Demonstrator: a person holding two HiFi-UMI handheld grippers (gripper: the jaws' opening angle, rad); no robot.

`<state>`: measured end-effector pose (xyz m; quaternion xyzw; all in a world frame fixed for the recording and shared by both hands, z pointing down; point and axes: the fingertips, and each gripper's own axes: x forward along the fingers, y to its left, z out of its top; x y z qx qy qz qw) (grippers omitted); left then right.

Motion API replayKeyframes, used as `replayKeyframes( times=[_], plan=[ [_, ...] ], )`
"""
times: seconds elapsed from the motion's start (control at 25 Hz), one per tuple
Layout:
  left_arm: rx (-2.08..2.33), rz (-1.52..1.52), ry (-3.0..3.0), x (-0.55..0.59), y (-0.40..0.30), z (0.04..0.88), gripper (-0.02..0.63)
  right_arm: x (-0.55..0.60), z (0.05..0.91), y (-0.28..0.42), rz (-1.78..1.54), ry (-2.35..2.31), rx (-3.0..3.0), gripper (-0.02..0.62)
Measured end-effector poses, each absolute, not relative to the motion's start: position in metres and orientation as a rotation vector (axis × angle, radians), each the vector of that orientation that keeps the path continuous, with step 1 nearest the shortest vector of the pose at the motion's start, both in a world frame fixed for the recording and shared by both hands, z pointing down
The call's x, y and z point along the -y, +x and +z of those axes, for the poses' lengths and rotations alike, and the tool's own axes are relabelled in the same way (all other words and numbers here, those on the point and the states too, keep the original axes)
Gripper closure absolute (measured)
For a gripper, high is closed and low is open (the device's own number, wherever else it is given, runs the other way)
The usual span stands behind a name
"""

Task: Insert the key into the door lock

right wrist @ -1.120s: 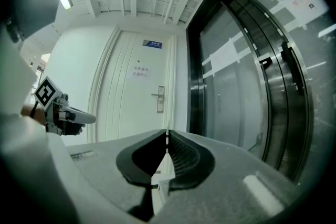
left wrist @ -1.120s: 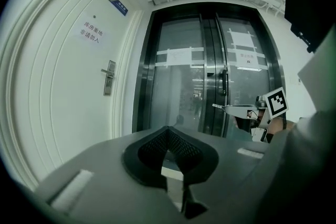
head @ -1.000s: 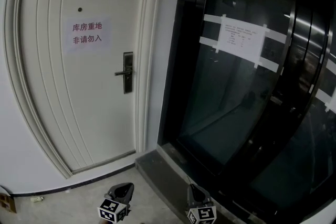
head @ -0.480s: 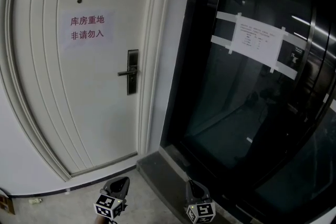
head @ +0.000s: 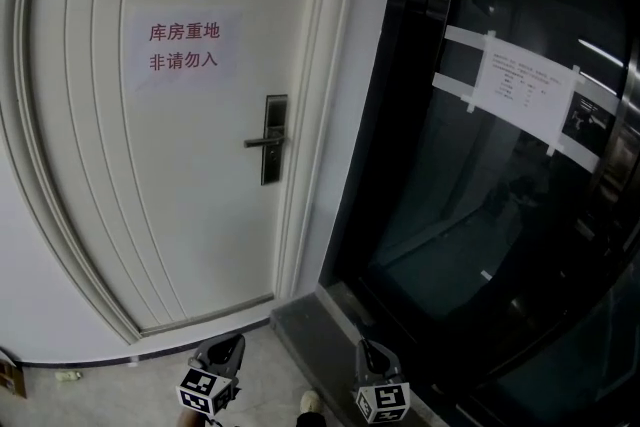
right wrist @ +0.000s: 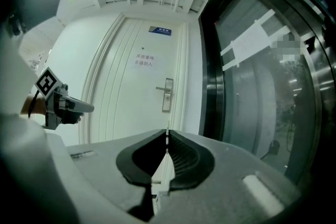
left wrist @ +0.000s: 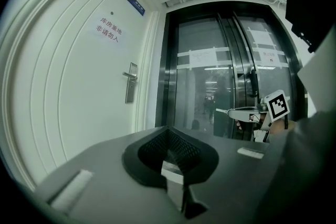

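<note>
White door (head: 150, 215) beside dark glass (head: 480, 235); the lock (head: 272, 140) sits at the door's right edge, well ahead. The right gripper (head: 368, 353) pinches a thin sliver, apparently the key (right wrist: 167, 132). The left gripper (head: 225, 349) is closed and empty. Approach level, with the blade squared to the lock.

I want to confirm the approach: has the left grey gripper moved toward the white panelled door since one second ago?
Yes. The left grey gripper is closer to the white panelled door's bottom edge.

The key (right wrist: 167, 130) in the right gripper (right wrist: 166, 139) shows only a sliver.
</note>
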<state>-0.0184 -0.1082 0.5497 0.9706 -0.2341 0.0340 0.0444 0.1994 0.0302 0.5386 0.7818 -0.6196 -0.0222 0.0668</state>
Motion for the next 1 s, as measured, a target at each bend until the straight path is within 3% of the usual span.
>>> replayKeyframes(
  times=[0.64, 1.0],
  plan=[
    [0.954, 0.072, 2.872, 0.224, 0.002, 0.553, 0.604, 0.133, 0.516, 0.255, -0.183, 2.225, 2.033, 0.584],
    [1.053, 0.072, 2.828, 0.278, 0.019, 0.549, 0.604, 0.210, 0.495, 0.271, -0.422, 2.023, 2.005, 0.584]
  ],
)
